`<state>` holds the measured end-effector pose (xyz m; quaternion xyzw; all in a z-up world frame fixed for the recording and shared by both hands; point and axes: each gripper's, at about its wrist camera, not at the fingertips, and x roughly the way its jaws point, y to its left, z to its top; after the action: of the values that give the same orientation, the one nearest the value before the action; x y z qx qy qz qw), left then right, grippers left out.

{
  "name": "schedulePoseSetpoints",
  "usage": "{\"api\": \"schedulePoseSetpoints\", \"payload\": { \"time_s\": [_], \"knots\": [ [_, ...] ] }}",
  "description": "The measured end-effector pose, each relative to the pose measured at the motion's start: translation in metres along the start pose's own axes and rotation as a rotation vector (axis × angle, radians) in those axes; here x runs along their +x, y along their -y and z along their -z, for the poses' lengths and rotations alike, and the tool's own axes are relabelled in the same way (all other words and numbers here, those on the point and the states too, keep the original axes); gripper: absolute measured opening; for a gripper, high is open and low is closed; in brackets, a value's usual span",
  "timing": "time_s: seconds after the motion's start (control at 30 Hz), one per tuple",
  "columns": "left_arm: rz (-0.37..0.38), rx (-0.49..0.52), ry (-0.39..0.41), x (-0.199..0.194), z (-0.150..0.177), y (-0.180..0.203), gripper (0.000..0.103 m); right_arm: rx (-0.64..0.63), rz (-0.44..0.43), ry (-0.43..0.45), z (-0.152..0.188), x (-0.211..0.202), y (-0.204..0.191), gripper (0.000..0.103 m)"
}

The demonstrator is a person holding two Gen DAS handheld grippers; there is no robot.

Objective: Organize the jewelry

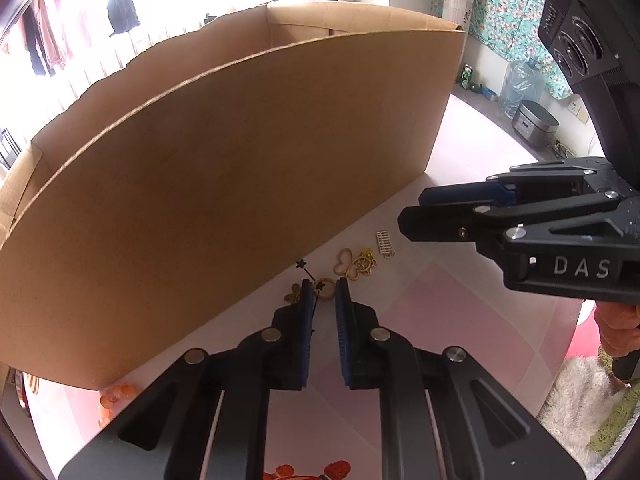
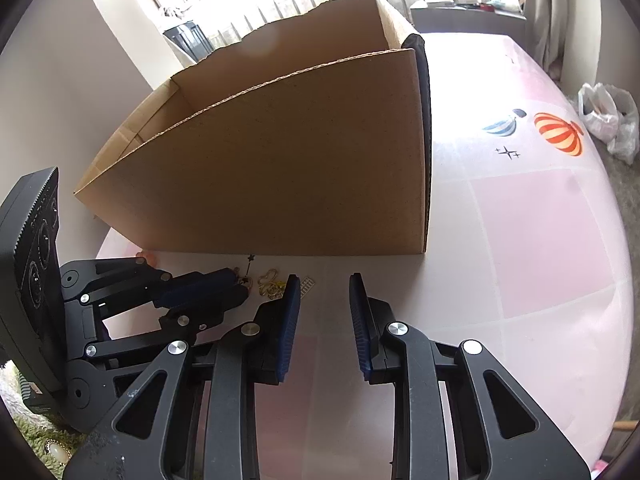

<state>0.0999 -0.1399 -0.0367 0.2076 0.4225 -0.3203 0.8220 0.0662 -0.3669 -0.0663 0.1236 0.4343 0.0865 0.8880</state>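
Several small jewelry pieces lie on the table against the front wall of a cardboard box (image 1: 240, 168): a gold ring with a black star pin (image 1: 325, 286), gold heart charms (image 1: 352, 265) and a silver bar charm (image 1: 384, 244). My left gripper (image 1: 324, 294) is low over the table, its jaws a narrow gap apart around the ring and star pin. My right gripper (image 2: 325, 280) is open and empty, just right of the charms (image 2: 272, 284). In the right wrist view the left gripper (image 2: 236, 286) reaches in from the left.
The open cardboard box (image 2: 280, 184) stands on a pink-and-white checked tablecloth (image 2: 540, 240) with balloon prints. Orange beads (image 1: 116, 396) lie at the box's near left corner. A plastic bag (image 2: 608, 120) sits at the far right table edge.
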Motion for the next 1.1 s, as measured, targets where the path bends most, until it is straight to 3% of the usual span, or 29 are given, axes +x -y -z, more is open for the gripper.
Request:
{"api": "schedulePoseSetpoints", "payload": {
  "time_s": [0.73, 1.1],
  "knots": [
    [-0.005, 0.036, -0.001, 0.01, -0.017, 0.007, 0.011, 0.024, -0.035, -0.001, 0.001, 0.002, 0.008, 0.024],
    [0.015, 0.014, 0.015, 0.01, -0.008, 0.002, 0.008, 0.034, -0.036, 0.01, 0.003, -0.002, 0.011, 0.024]
  ]
}}
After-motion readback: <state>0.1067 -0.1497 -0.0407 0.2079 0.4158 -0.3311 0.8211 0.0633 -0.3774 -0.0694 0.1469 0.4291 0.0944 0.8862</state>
